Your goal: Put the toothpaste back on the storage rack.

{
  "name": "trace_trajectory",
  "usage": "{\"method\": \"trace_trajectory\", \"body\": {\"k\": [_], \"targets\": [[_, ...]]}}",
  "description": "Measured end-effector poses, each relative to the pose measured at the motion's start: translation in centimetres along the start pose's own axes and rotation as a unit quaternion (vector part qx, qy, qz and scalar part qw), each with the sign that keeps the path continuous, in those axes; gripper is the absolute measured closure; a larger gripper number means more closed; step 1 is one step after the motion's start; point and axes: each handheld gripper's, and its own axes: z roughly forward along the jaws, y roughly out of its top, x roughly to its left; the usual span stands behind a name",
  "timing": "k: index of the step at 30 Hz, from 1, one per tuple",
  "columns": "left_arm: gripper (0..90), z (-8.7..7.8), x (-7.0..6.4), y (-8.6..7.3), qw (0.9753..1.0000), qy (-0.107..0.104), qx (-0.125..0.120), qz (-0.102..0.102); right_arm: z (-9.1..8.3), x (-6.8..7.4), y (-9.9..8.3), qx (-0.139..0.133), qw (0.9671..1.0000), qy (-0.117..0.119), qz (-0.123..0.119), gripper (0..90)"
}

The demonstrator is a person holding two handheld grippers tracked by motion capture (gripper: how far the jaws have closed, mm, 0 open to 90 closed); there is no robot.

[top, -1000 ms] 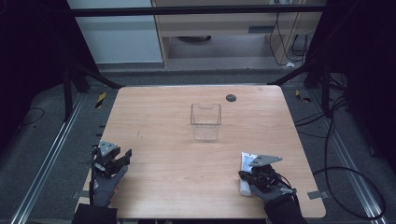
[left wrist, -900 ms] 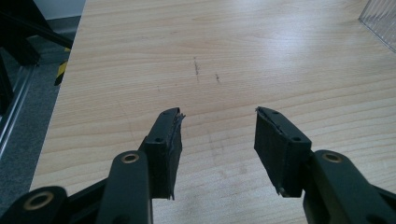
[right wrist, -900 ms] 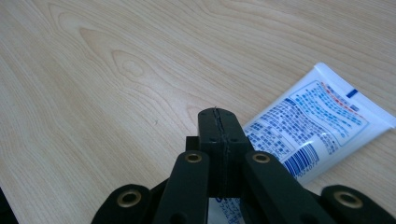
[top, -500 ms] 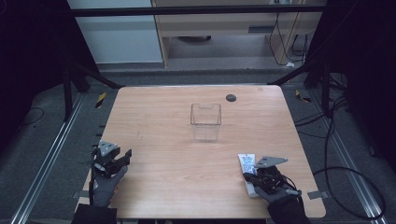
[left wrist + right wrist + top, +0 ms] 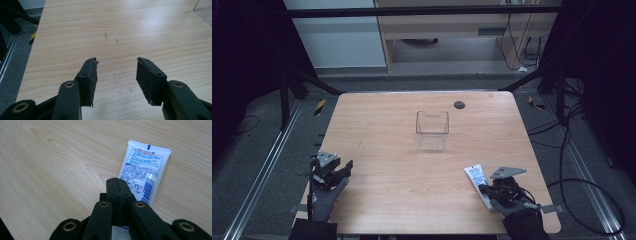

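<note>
— Left gripper [image 5: 343,167]? 
— At the near left edge of the pale wooden table [image 5: 392,140], jaws spread wide over bare board, nothing between.

— Right gripper [image 5: 483,189]? 
— Near the front right corner, jaws pressed together, tips over the flat white printed tube [image 5: 143,173] lying beside the edge; no grip visible.

— Open room? 
— Plenty mid-table; clear square plastic container [image 5: 432,130] standing upright well apart from both, small dark disc [image 5: 459,104] near the far edge.
</note>
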Motion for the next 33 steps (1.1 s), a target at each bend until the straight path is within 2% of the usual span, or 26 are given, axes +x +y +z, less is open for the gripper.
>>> {"method": "trace_trajectory", "body": {"k": [17,20,23,26,28,30,32,33], "targets": [[49.6,0.0,0.0,0.0,1.0000,0.000,0.000,0.000,-0.4,-0.3,-0.1,0.002,1.0000,-0.008,0.003,89.4],[49.3,0.1,0.0,0.0,1.0000,-0.001,-0.001,0.000,-0.6,-0.3,0.2,-0.011,0.9999,0.002,0.009,85.2],[49.0,0.0,0.0,0.0,1.0000,-0.001,-0.003,0.002,-0.8,-0.4,0.3,-0.015,0.9998,-0.002,0.013,82.6],[48.6,0.1,0.0,0.0,1.0000,-0.002,-0.001,0.005,-1.3,-0.7,0.8,-0.021,0.9993,-0.022,0.019,73.8],[48.5,0.1,-0.1,0.0,1.0000,-0.003,-0.002,0.005,-1.3,-0.7,1.0,-0.022,0.9992,-0.025,0.020,71.2],[47.7,0.2,-0.2,0.0,1.0000,-0.006,-0.001,0.008,-1.5,-0.9,1.6,-0.023,0.9986,-0.043,0.021,62.8],[47.4,0.2,-0.2,-0.1,0.9999,-0.005,-0.002,0.011,-1.6,-0.9,1.7,-0.023,0.9983,-0.047,0.024,61.0],[47.1,0.3,-0.2,-0.1,0.9999,-0.004,-0.002,0.013,-1.6,-0.9,1.9,-0.024,0.9978,-0.058,0.023,59.6]]}}
